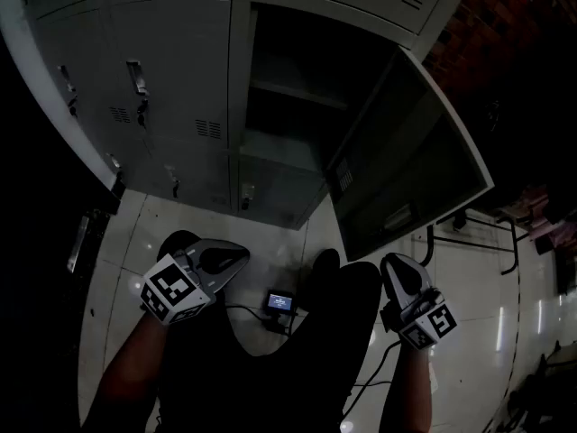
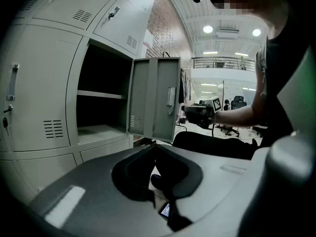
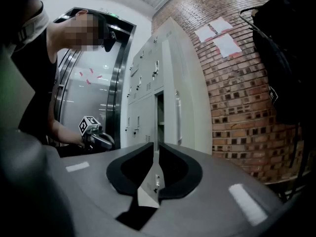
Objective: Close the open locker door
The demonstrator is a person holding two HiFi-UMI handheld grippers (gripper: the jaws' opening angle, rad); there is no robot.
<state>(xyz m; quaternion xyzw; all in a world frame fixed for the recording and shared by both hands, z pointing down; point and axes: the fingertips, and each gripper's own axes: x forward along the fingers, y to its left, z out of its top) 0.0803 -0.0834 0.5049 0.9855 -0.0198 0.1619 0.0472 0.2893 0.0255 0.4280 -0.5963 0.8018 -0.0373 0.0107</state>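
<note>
The grey locker bank fills the top of the head view. One compartment [image 1: 288, 106] stands open, dark inside, with a shelf. Its door [image 1: 406, 161] swings out to the right, inner face toward me. The left gripper view shows the same door [image 2: 155, 102] ajar beside the compartment [image 2: 101, 102]. In the right gripper view the door [image 3: 170, 117] appears nearly edge-on. My left gripper [image 1: 236, 253] [image 2: 154, 147] hangs low at the left, well short of the lockers, shut and empty. My right gripper [image 1: 394, 264] [image 3: 157, 144] hangs below the door's lower edge, apart from it, also shut and empty.
Closed lockers [image 1: 162, 88] with handles stand left of the open one. On the white tiled floor lies a small device with a lit screen [image 1: 280, 302] and a cable. A black metal frame [image 1: 478, 228] stands at the right, under a brick wall [image 1: 487, 25]. My dark legs fill the bottom middle.
</note>
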